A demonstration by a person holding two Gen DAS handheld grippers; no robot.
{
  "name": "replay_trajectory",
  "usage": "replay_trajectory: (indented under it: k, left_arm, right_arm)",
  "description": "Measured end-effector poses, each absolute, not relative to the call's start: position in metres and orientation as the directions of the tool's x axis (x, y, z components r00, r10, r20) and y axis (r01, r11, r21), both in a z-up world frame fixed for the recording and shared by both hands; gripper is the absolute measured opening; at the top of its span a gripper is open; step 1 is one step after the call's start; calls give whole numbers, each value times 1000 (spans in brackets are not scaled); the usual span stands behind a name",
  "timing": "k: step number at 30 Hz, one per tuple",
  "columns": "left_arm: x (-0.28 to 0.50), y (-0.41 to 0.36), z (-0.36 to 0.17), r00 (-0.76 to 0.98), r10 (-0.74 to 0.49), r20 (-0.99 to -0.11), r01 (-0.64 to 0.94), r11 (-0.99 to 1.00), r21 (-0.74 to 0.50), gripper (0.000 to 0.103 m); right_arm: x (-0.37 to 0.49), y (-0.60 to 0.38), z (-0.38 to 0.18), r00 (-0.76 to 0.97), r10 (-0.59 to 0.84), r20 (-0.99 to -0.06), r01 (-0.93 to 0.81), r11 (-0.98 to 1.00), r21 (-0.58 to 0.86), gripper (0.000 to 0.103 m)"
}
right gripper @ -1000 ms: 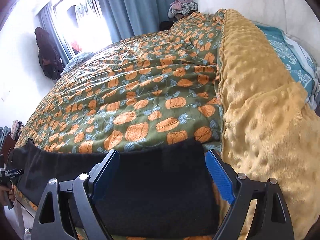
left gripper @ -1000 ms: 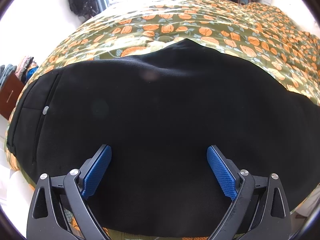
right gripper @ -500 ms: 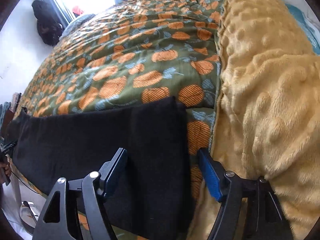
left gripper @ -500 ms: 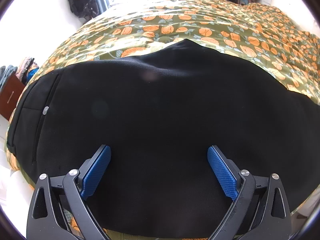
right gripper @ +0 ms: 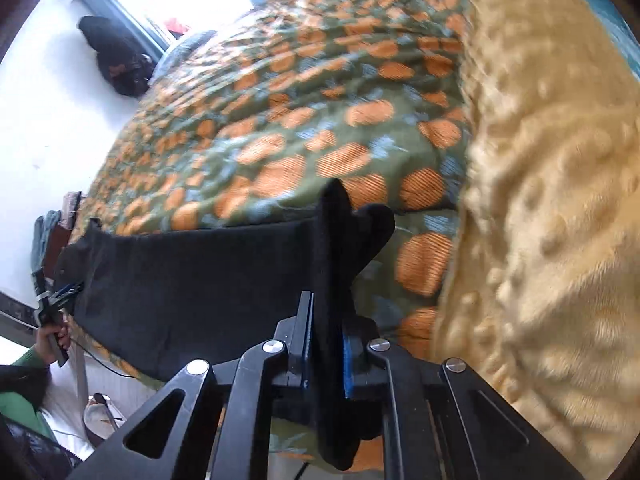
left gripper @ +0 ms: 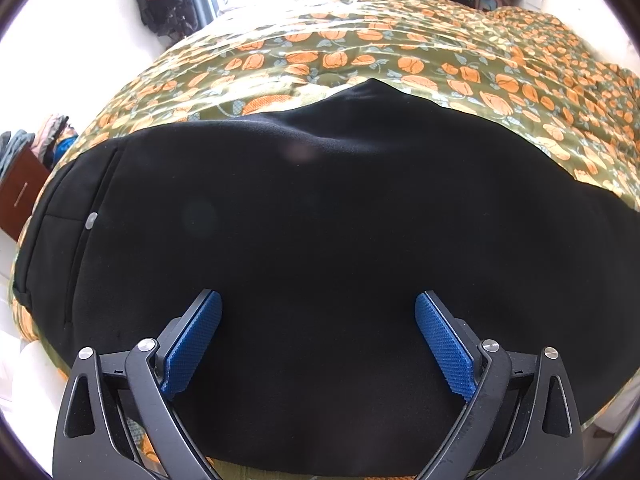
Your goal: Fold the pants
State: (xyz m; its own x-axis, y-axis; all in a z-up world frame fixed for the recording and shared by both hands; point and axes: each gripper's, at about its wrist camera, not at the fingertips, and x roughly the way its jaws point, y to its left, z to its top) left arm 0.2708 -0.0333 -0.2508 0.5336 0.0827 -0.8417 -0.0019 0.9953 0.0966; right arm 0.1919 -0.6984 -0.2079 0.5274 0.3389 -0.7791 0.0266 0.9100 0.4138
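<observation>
Black pants (left gripper: 320, 232) lie flat along the near edge of a bed, waistband with a silver button (left gripper: 91, 220) at the left. My left gripper (left gripper: 318, 340) is open, hovering over the upper part of the pants, blue pads (left gripper: 444, 344) wide apart. In the right wrist view the pants (right gripper: 192, 276) stretch leftward. My right gripper (right gripper: 326, 340) is shut on the hem end of the leg (right gripper: 340, 240), which stands up pinched between the pads. The left gripper shows far left in that view (right gripper: 52, 304).
The bed has a green quilt with orange flowers (left gripper: 400, 52) (right gripper: 300, 128). A thick yellow dotted blanket (right gripper: 540, 200) lies right of the hem. A brown cabinet (left gripper: 20, 196) stands at the left, and dark clothes (left gripper: 164, 0) hang by the window.
My right gripper moved down onto the leg hem, tilted, and closed on it, lifting the cloth edge. My left gripper has stayed open and still.
</observation>
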Motion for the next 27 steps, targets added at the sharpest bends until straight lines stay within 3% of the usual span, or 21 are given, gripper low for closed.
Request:
replay_trajectory:
  k: [3,11,16,23,27]
  left_arm:
    - [271,-33,-251,535,84,-840,-6,995,96,98]
    - [269,-32,-249,539,68,-840,-2,997,80,98]
    - [261,-26,-241,545,5,-838,1,1000,7,98]
    - [239,-9,-220,550,-144,-822,30,988,-152,98]
    - [229,7,-213,565,-168,-808,16,981,-193,98]
  right_arm:
    - [183,-677,-194,585,382,-716,17,877,481,11]
    - [179,-586,-179,687,609,-395,-79,603,794,11]
    - [198,-504,-178,682,687,-252,-145,464,874,11]
    - [236,-393,-196,655,730,-197,-134,368,920,11]
    - [252,-331,-213,647,724,-239,-102,393,914,12]
